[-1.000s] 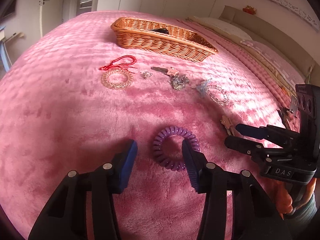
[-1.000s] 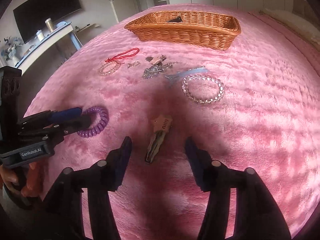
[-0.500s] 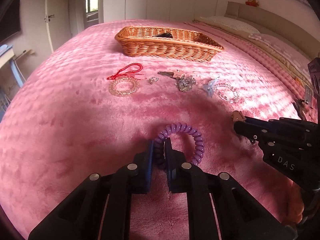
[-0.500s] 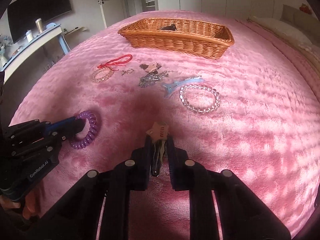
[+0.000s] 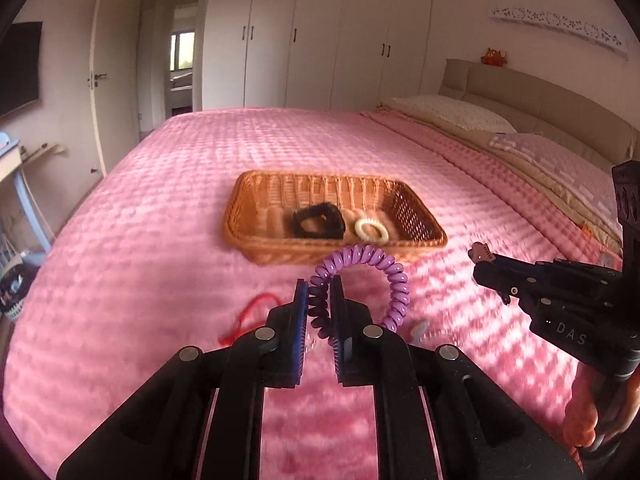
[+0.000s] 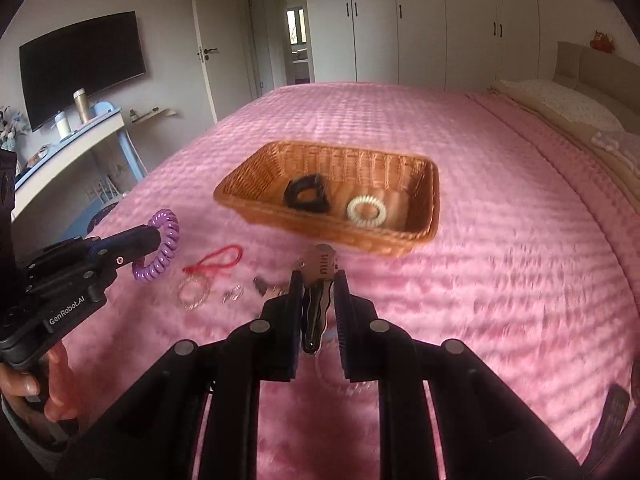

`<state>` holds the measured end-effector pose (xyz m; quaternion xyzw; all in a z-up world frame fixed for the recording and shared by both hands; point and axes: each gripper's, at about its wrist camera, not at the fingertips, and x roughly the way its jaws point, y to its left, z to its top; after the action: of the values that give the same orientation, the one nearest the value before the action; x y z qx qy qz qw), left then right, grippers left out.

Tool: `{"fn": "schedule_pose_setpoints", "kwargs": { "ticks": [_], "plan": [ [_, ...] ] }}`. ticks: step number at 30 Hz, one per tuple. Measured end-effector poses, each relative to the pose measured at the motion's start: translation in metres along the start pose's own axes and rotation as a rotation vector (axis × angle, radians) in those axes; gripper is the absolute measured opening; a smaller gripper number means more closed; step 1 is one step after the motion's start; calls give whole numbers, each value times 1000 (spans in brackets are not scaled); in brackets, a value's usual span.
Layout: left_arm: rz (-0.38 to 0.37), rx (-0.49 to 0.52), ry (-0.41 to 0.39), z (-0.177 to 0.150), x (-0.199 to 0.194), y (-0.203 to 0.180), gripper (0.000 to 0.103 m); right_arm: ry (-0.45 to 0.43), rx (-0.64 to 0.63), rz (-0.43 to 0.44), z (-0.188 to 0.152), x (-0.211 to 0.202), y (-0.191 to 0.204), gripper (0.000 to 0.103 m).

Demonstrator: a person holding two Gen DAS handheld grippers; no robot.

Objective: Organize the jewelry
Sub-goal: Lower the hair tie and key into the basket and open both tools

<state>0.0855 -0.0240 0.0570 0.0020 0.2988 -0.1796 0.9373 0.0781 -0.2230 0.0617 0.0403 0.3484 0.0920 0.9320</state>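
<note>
My left gripper (image 5: 319, 286) is shut on a purple spiral hair tie (image 5: 372, 264), held up above the pink bedspread; from the right wrist view the same tie (image 6: 160, 248) hangs at that gripper's tip. My right gripper (image 6: 318, 280) is shut on a hair clip (image 6: 320, 268) with a tan star-shaped end, also lifted; in the left wrist view the clip (image 5: 481, 253) pokes out of its tip. Beyond both stands a wicker basket (image 5: 416, 204) (image 6: 248, 176) holding a black scrunchie (image 5: 318, 220) (image 6: 306, 194) and a cream spiral tie (image 5: 371, 230) (image 6: 366, 211).
On the pink bedspread (image 6: 520, 240) lie a red cord (image 6: 218, 260), a clear bead bracelet (image 6: 193, 292) and small metal pieces (image 6: 234, 294). Pillows (image 5: 452, 114) and a headboard are at the right, a desk (image 6: 68, 148) at the left. A hand (image 6: 44, 384) grips the left tool.
Both grippers closed, the left on the purple hair tie and the right on the hair clip, then rose off the bedspread with them and came nearer the basket.
</note>
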Motion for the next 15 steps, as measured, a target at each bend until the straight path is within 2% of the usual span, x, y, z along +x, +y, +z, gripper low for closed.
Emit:
{"fn": "schedule_pose_setpoints", "kwargs": {
  "ticks": [4, 7, 11, 15],
  "plan": [
    [5, -3, -16, 43, 36, 6, 9, 25, 38, 32, 46, 43, -20, 13],
    [49, 10, -4, 66, 76, 11, 9, 90, 92, 73, 69, 88, -37, 13],
    [52, -13, 45, 78, 124, 21, 9, 171, 130, 62, 83, 142, -49, 13],
    [61, -40, 87, 79, 159, 34, 9, 218, 122, 28, 87, 177, -53, 13]
  ]
}}
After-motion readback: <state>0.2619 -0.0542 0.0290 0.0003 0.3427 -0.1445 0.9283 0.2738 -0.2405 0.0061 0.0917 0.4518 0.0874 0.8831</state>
